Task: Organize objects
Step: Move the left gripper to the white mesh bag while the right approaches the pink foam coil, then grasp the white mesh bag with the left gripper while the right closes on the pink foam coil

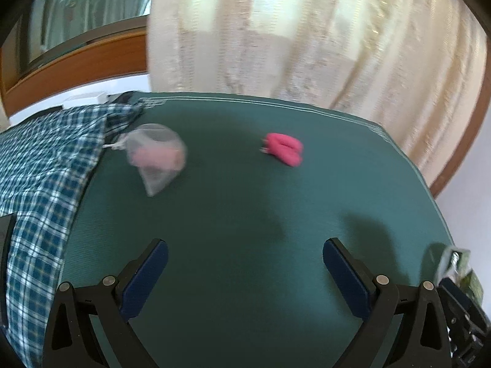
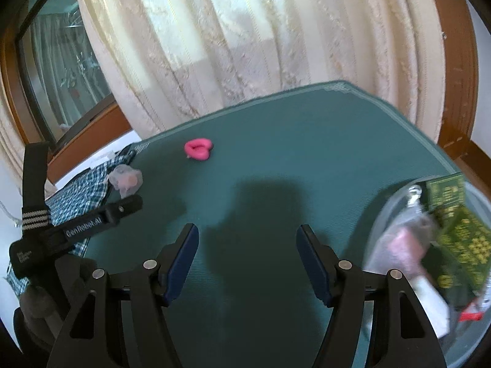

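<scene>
- While both tools hang over the green mat [image 1: 245, 202] with nothing between their fingers, the left gripper [image 1: 245, 260] stands spread wide and the right gripper [image 2: 247, 245] likewise; blue pads [image 1: 346, 279] face each other across bare mat.
- Ahead and left of the left gripper: a small mesh pouch [image 1: 156, 156], sheer and limp, something pale pink inside; its near corner tapers to a point. It lies just beside the checked cloth [image 1: 40, 165].
- Ahead and slightly right of the left gripper, well apart from the pouch: a pink folded item [image 1: 284, 147], soft-looking, doubled into two lobes. Blur hides finer detail.
- Close to the right gripper's right finger: a clear round tub [image 2: 380, 214] holding a green printed packet [image 2: 460, 230], another sheer pouch with pink contents and some white pieces. Judged to be the collection place.
- Risk: mesh is thin and slack, so a shallow pinch may catch only fabric and let the contents swing or slide free.
- Risk: the pouch touches or nearly touches the cloth edge; a low approach may snag the weave and drag it.
- Risk: the pink item may unfold if gripped at one lobe.
- Risk: the tub looks light; a finger bumping its rim could shove it off the mat's edge.
- Mat surface finely ribbed, matte, with pale border lines at the far edge.
</scene>
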### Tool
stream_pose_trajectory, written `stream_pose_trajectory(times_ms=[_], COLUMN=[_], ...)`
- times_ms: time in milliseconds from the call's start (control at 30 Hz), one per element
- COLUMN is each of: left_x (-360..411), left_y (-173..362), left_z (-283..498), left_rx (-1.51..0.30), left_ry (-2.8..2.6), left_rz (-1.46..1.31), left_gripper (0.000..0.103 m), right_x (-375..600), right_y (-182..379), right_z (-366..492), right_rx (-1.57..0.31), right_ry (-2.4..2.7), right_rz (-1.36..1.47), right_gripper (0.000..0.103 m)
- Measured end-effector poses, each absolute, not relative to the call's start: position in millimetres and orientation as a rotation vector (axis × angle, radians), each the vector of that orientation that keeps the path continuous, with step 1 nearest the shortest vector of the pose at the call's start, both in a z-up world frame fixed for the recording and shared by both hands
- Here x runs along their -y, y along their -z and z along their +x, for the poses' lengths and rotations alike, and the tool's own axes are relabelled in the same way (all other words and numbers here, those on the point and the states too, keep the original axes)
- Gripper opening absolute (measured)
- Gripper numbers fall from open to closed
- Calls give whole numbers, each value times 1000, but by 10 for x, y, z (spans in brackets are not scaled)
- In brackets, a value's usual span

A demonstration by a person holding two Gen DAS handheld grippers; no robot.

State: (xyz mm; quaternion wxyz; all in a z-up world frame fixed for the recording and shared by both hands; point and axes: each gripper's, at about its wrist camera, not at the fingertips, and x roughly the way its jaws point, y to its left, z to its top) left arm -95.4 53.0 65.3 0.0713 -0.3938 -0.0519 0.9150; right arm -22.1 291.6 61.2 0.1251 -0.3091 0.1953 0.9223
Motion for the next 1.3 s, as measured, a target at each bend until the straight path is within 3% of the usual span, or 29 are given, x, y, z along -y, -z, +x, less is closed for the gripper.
stream_pose_trajectory(times_ms=[533,900,1133,1200,1300], left_x=[244,334,383,383,354], left_y=[-571,-337,-228,-222,-201], left_z=[-1591,-2080,-2251,-2260,-2251], left_rx=[276,215,269,272,248], left_ry=[-2865,-2873,-2842,-2836,-2803], left_rz=[-1165,-1218,-1272,-1267,-1259], left_gripper=[103,103,103,100,83], right_x=[-2779,-2699,-2656,-2659,-2681], right_y=[-428,-338,-274,-266,-248], right_z=[-835,-1359,-1716,-1824,-1985], right_rx=[-567,-564,-550,-543,-539], right_ry=[-2697,-2717,-2724,-2724,-2726], right_rz=[-1022,-1061,-1069,-1060,-1051], right_gripper=[68,68,68,68,68])
